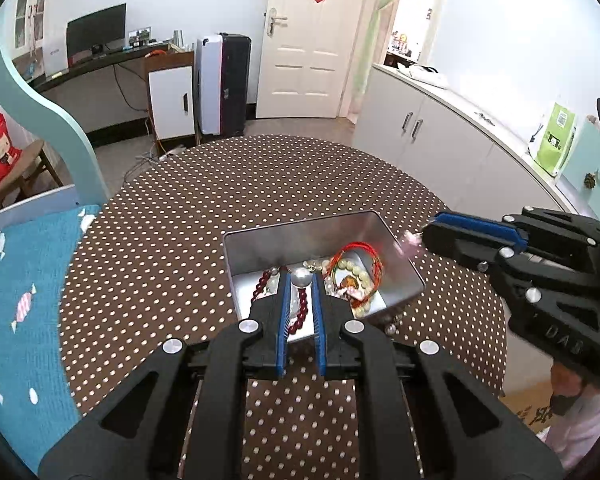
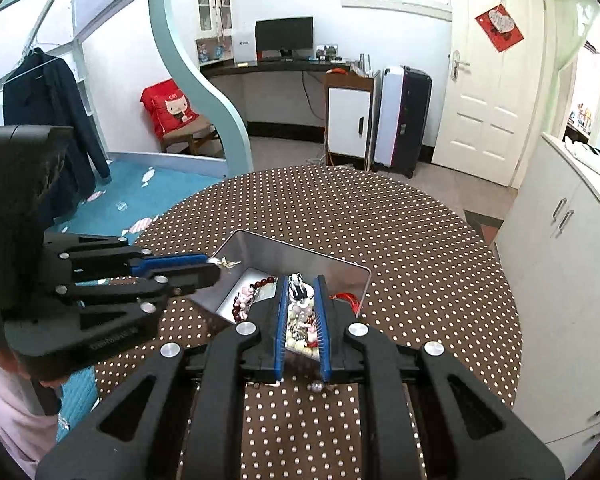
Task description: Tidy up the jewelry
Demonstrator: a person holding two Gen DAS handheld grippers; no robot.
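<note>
The left wrist view shows a metal tin (image 1: 396,268) on a round table with a dotted cloth (image 1: 220,216). Inside the tin lie a dark red bead bracelet (image 1: 300,312), a red cord bracelet (image 1: 360,256) with pale beads, and other small pieces. The left gripper (image 1: 299,280) is above the near edge of the tin, and its fingers pinch a silver ball (image 1: 302,278) at the tips. The ball may belong to a bigger piece, but I cannot tell this.

The right gripper (image 1: 430,232) is at the right side of the tin, with its fingers nearly together. A small pink piece (image 1: 410,246) hangs at its tip, blurred. In its own view a black and white piece (image 2: 299,284) sits between the fingers, so it seems to grip something small, but what exactly is not clear.

Some risks are possible. The silver ball is smooth and round, so it could slip out and roll over the cloth. One small bead (image 2: 315,387) already lies on the table outside the tin. The cords and bead strings are tangled together, so lifting one piece may drag another over the rim. The two grippers are also near each other and could collide.
</note>
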